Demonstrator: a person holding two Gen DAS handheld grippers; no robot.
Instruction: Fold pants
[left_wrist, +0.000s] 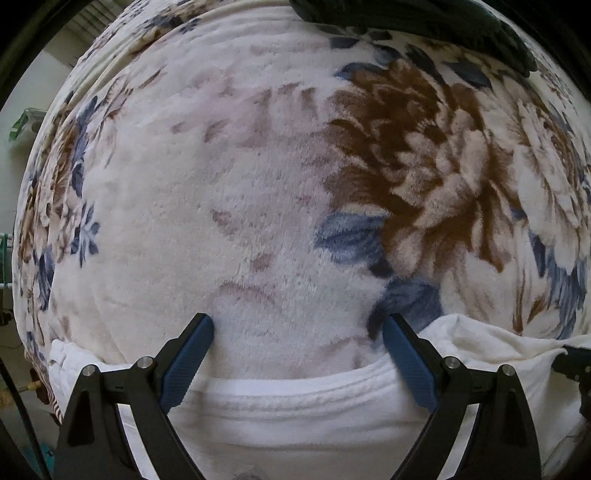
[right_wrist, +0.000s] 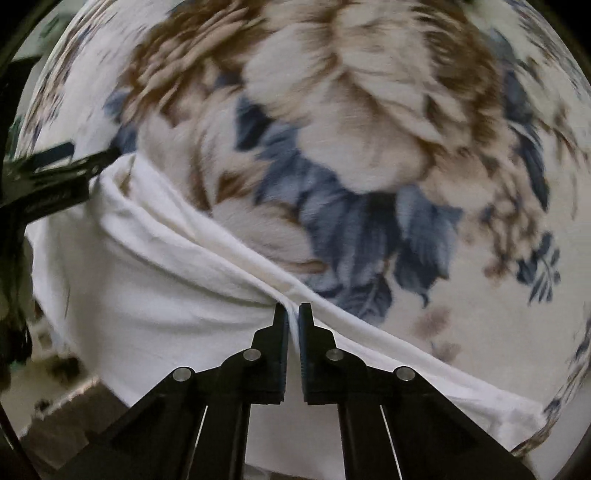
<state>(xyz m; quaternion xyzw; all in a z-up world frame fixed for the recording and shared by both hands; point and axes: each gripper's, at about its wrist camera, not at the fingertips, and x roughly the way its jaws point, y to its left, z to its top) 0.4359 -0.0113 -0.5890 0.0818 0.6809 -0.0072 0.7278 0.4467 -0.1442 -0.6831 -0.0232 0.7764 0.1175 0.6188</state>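
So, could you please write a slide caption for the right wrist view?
Right gripper pinching a fold of white pants over a floral fleece blanket.

Bedroom: floral plush blanket (left_wrist: 258, 221)

A plush floral blanket (left_wrist: 258, 206), cream with brown blossoms and blue-grey leaves, fills nearly the whole left wrist view and, blurred, most of the right wrist view (right_wrist: 369, 129). A dark garment (left_wrist: 424, 22) lies on the blanket at its far edge, upper right. At the far left, beyond the blanket's border, stands a pale wall (left_wrist: 33, 88) with a small green object (left_wrist: 24, 123) of uncertain identity.
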